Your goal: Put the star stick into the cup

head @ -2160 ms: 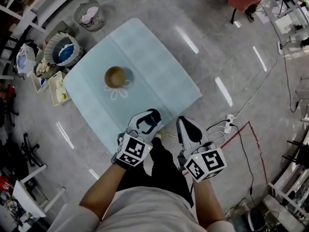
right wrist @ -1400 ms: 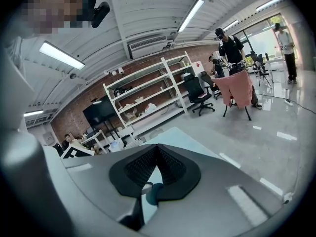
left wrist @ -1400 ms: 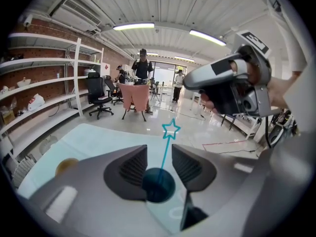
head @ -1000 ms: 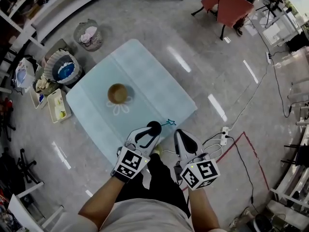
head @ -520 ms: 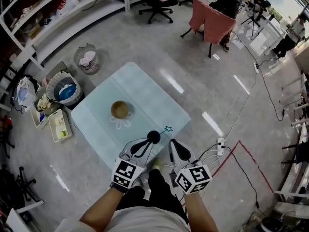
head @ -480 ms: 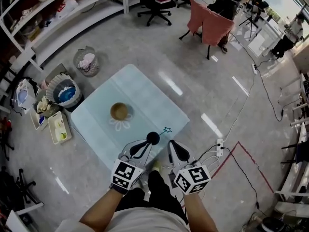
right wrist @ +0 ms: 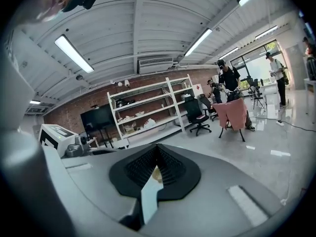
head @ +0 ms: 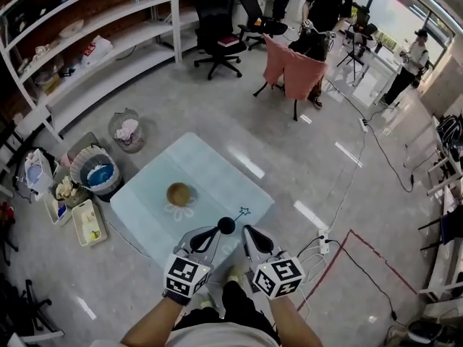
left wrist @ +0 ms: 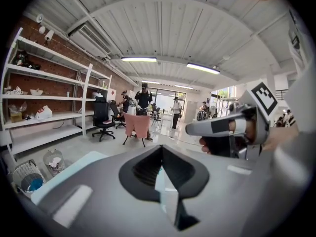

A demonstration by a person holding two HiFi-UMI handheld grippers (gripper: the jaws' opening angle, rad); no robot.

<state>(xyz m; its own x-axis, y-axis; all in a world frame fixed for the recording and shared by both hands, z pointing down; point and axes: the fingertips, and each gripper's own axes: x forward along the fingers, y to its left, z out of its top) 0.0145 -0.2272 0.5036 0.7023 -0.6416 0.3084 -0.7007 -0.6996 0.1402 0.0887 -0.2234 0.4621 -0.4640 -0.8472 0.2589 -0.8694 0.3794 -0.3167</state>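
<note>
A tan cup (head: pixel 179 193) stands near the middle of the pale blue table (head: pixel 210 170), on a white flower outline. The teal star stick (head: pixel 244 212) lies by the table's near right edge. My left gripper (head: pixel 226 225) hovers just short of the star. Its jaws have just been closing and now meet shut, with nothing between them in the left gripper view (left wrist: pixel 163 181). My right gripper (head: pixel 248 231) is beside it, also shut and empty (right wrist: pixel 154 174). Both point almost level, above the table's near corner.
Baskets (head: pixel 97 172) and a tray (head: pixel 85 221) crowd the floor left of the table. A chair draped in pink cloth (head: pixel 293 71) and an office chair (head: pixel 217 35) stand beyond it. Cables and a power strip (head: pixel 322 241) lie to the right. People stand at the back.
The left jaws went from a wide open loop to shut. Both grippers have risen, and the head view has tilted up, so more of the room shows.
</note>
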